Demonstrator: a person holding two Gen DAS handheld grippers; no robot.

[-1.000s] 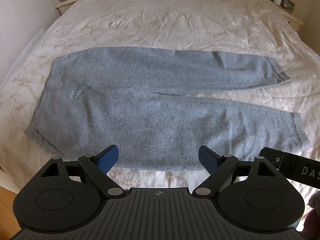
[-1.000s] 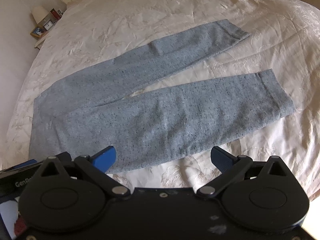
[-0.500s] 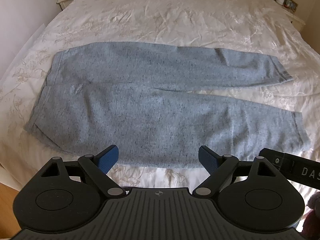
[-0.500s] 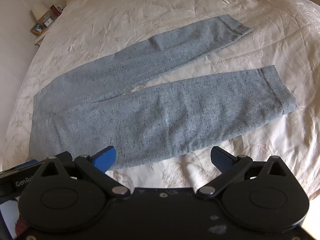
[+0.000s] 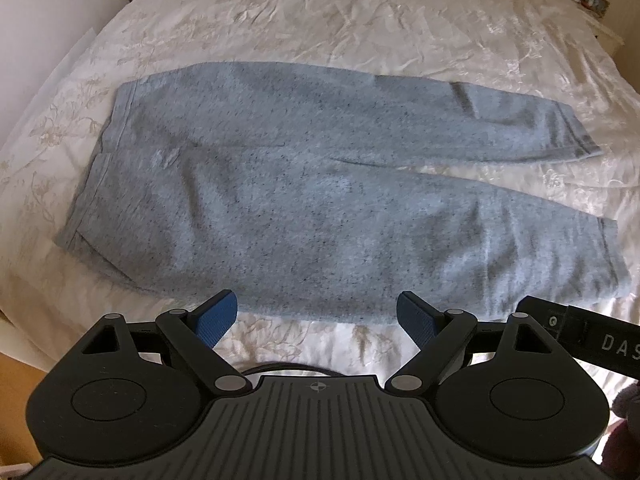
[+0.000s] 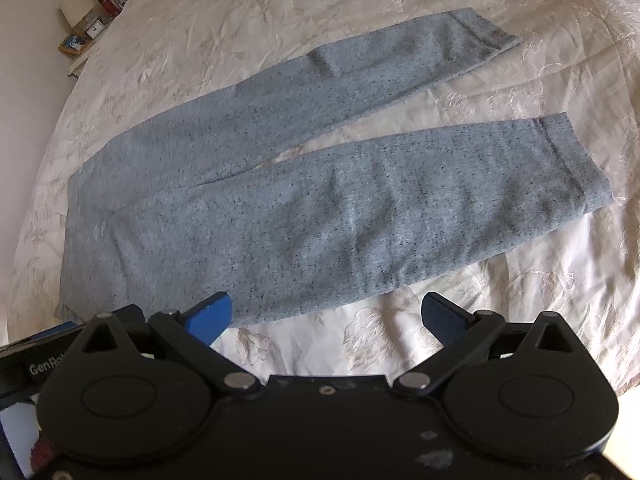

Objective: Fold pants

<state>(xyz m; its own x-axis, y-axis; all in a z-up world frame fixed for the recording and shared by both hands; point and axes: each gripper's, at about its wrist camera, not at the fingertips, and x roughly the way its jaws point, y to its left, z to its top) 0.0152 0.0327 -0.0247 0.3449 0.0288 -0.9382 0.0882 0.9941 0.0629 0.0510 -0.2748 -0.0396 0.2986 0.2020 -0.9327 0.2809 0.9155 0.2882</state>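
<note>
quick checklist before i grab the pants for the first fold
1. Left gripper open and empty: ok.
2. Right gripper open and empty: ok.
3. Pants spread flat on the bed: ok, only light creases.
4. Legs apart, not crossed: ok; far leg and near leg diverge from the crotch.
5. Near edge of the pants within the fingers' line: ok in both views.
6. Nothing lying on the fabric: ok.

Fuzzy knit pants point(image 5: 320, 208) on glossy, embroidered bedspread point(image 5: 360, 20)
</note>
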